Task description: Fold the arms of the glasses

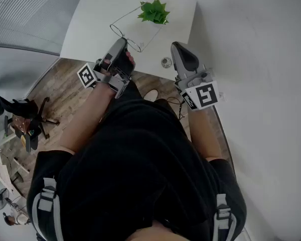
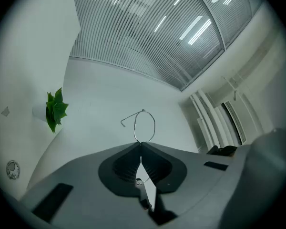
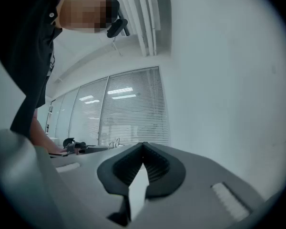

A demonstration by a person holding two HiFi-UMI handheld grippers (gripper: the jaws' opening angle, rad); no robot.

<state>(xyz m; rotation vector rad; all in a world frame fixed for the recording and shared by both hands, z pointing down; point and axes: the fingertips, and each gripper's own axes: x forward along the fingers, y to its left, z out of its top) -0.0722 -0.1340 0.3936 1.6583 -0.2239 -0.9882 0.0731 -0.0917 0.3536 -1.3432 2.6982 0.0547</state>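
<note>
The left gripper (image 1: 122, 43) is closed on the frame of the glasses (image 2: 144, 126), which reach out over the table (image 1: 95, 19) toward the plant (image 1: 154, 11). The right gripper (image 1: 176, 46) is closed, with nothing in it.

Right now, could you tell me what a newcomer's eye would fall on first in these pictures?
The wire glasses pinched in the shut left gripper, held over the white table, stand out first. Next come the green plant at the table's far side and the right gripper, shut and empty.
</note>
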